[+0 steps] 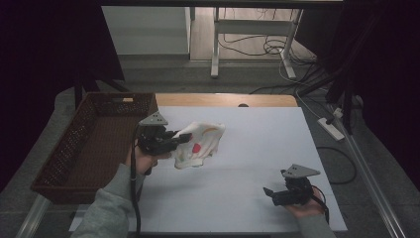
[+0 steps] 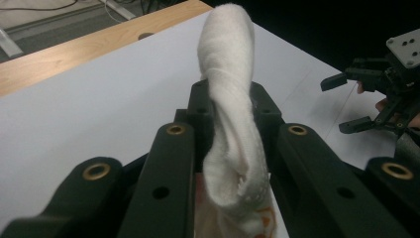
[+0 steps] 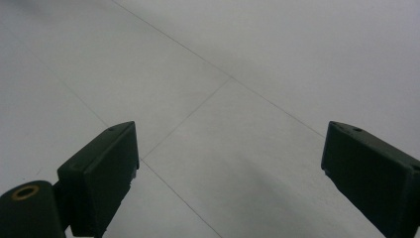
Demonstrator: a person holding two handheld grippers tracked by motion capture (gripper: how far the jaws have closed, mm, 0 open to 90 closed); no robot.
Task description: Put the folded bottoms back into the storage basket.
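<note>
A white cloth (image 1: 199, 144) with red and orange printed marks hangs above the white table top, bunched in my left gripper (image 1: 182, 139). In the left gripper view the black jaws are shut on a rolled fold of the cloth (image 2: 229, 106), which sticks up between them. My right gripper (image 1: 270, 192) rests low over the table at the near right, held in a hand. Its jaws stand wide apart in the right gripper view, my right gripper (image 3: 230, 158) with nothing but bare table between them. The left gripper view also shows that right gripper (image 2: 346, 101) far off, open.
A brown woven basket (image 1: 74, 148) sits at the table's left edge, beside my left hand. The white table top (image 1: 257, 148) has a wooden strip (image 1: 223, 99) along its far edge. Beyond it are a desk frame and cables on the floor.
</note>
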